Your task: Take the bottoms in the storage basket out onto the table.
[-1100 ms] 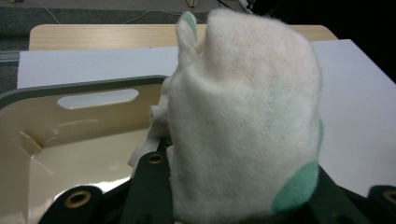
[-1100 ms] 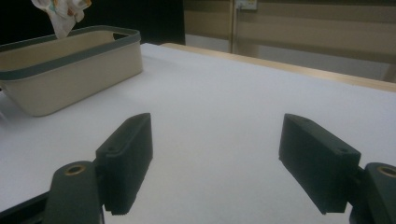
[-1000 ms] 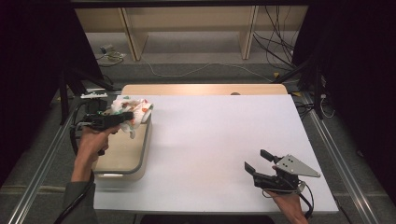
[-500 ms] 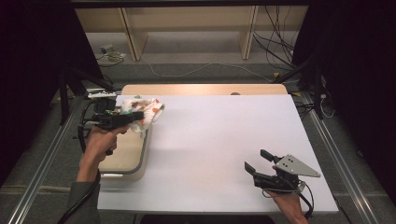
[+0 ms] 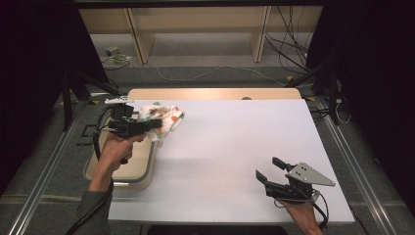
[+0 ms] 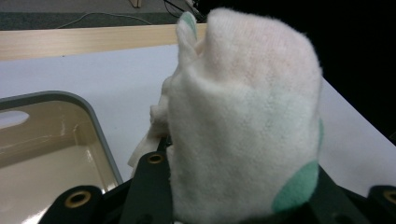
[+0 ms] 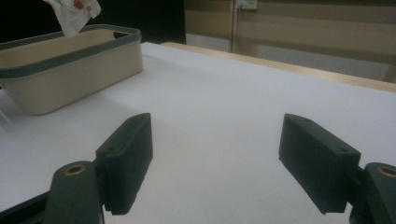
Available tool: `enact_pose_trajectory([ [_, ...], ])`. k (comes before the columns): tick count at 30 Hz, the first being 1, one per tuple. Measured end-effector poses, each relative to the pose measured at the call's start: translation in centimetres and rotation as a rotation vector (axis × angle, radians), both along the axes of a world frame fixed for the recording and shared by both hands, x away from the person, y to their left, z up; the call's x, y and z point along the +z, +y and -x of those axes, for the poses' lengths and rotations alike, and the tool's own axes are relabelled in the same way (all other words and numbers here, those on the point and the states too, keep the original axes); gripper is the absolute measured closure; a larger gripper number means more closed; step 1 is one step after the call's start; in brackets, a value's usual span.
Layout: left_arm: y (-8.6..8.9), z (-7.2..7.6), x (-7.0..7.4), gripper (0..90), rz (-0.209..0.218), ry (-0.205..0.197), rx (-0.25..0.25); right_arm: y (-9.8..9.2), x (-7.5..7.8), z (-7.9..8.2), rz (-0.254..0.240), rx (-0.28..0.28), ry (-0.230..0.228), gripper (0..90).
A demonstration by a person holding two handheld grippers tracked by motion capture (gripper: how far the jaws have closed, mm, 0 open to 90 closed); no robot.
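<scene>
A white cloth [image 5: 165,117] with green and orange spots hangs bunched from my left gripper [image 5: 153,125], which is shut on it above the far right corner of the beige tub [image 5: 119,178]. In the left gripper view the cloth [image 6: 243,126] stands up between the jaws and hides them, with the tub's grey rim [image 6: 100,135] below at the left. My right gripper [image 5: 268,168] rests near the table's front right edge. Its jaws stand wide open with nothing between them [image 7: 217,158].
The white table top [image 5: 235,142] spreads between the two grippers. From the right gripper view, the tub [image 7: 70,70] sits far off at the left with the cloth [image 7: 74,14] dangling over it. A wooden strip [image 5: 215,93] runs along the table's far edge.
My left gripper has carried the cloth a little to the right, from over the tub toward its right rim. The right gripper has stayed where it was.
</scene>
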State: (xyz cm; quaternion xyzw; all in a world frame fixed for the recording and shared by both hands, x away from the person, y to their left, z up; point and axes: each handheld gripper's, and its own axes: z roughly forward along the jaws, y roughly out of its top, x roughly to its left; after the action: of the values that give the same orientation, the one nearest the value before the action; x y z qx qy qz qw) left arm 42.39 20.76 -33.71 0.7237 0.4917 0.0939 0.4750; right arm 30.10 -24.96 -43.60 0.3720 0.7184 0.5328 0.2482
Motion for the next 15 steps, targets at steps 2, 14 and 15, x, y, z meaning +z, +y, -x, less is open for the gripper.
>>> enact_pose_trajectory([
  [2,-0.3,0.0,0.0,67.2,-0.001,-0.001,-0.006,0.0,0.0,0.0,0.001,-0.001,0.000,26.8],
  [14,-2.2,-0.2,-0.8,67.0,-0.025,0.005,-0.036,-0.1,0.0,0.0,0.000,0.000,0.001,26.9],
  [15,-2.3,-0.2,-0.9,67.1,-0.027,0.005,-0.039,-0.1,0.0,0.0,-0.001,-0.001,0.000,26.9],
])
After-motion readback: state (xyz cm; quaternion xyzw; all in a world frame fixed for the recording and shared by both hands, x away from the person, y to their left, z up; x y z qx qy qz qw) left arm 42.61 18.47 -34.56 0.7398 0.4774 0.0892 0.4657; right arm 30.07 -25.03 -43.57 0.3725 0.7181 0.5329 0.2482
